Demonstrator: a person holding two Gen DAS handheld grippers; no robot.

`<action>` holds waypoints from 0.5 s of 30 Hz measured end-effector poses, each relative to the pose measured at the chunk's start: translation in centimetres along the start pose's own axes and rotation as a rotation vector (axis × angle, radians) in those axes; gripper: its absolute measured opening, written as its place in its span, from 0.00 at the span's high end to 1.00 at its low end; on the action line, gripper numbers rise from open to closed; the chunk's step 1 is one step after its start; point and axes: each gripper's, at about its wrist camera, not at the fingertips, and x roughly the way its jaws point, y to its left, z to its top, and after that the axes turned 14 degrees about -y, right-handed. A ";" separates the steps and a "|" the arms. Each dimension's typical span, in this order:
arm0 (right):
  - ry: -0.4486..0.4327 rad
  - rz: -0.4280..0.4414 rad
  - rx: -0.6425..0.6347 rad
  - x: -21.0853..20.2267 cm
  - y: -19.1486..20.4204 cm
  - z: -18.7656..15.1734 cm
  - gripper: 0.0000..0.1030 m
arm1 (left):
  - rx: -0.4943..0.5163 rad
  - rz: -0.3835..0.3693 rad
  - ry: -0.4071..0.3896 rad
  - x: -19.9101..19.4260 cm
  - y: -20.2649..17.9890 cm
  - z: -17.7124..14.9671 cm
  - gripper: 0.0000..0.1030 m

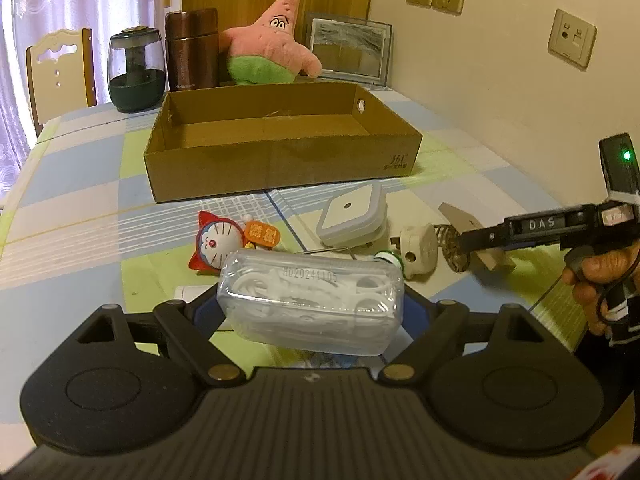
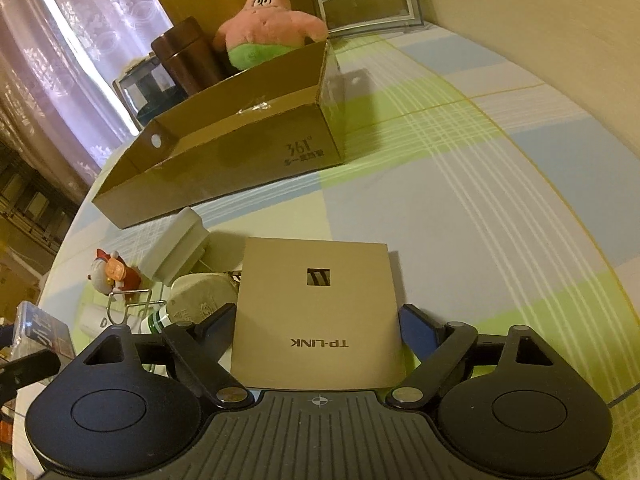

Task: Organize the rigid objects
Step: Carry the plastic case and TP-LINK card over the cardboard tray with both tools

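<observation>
My left gripper (image 1: 310, 308) is shut on a clear plastic case (image 1: 310, 300) of white earphones, held above the table in front of the open cardboard box (image 1: 280, 168). My right gripper (image 2: 316, 320) straddles a flat tan TP-LINK device (image 2: 316, 312); its left finger touches the edge, the right finger stands slightly off it. In the left wrist view the right gripper (image 1: 472, 240) sits low at the right over the tan device (image 1: 460, 216). On the table lie a Doraemon figure (image 1: 218, 242), a white square adapter (image 1: 352, 216) and a round white plug (image 1: 418, 250).
Behind the box stand a Patrick plush (image 1: 272, 44), a brown flask (image 1: 192, 50), a dark glass jar (image 1: 136, 70) and a picture frame (image 1: 348, 48). A wall runs along the table's right side. A chair (image 1: 60, 68) stands at the far left.
</observation>
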 end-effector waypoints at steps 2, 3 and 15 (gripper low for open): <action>0.002 -0.003 0.000 -0.1 0.1 0.0 0.20 | -0.004 -0.002 -0.002 0.1 -0.1 0.1 0.18; 0.002 -0.005 -0.002 -0.2 0.2 -0.1 0.20 | -0.002 -0.002 -0.003 0.1 -0.2 0.0 0.18; -0.084 0.024 -0.044 -2.0 2.2 1.2 0.20 | 0.008 0.038 -0.043 0.8 -1.5 1.8 0.18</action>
